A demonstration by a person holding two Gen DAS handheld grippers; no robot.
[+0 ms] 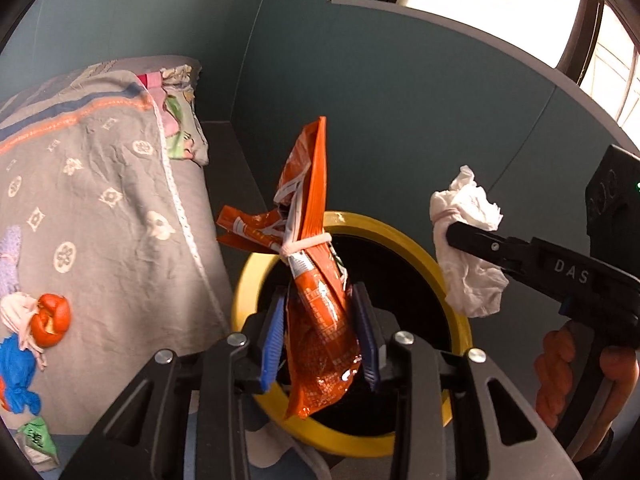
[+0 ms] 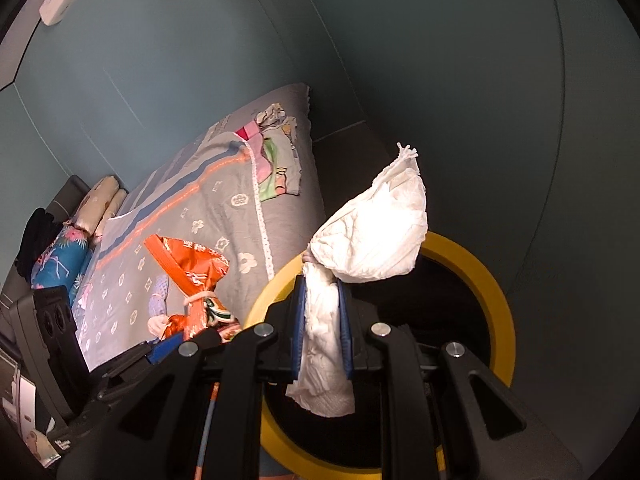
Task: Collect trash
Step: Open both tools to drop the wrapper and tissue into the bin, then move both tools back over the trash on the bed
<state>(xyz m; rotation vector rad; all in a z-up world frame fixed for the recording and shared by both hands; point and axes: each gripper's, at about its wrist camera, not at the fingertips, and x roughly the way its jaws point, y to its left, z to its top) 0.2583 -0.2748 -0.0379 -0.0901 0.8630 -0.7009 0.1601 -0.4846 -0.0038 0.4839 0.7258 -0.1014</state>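
Observation:
My left gripper (image 1: 320,332) is shut on an orange snack wrapper (image 1: 316,280) tied with a rubber band, held over a yellow-rimmed bin (image 1: 412,240) with a dark inside. My right gripper (image 2: 322,332) is shut on a crumpled white tissue (image 2: 372,236), also above the bin's yellow rim (image 2: 496,280). The tissue (image 1: 468,240) and the right gripper show at the right of the left wrist view. The wrapper (image 2: 192,272) shows at the left of the right wrist view.
A bed with a grey patterned blanket (image 1: 100,200) lies left of the bin. On it are an orange peel with tissue (image 1: 48,320), a blue scrap (image 1: 16,372) and a green packet (image 1: 38,440). Teal walls (image 1: 400,120) stand behind the bin.

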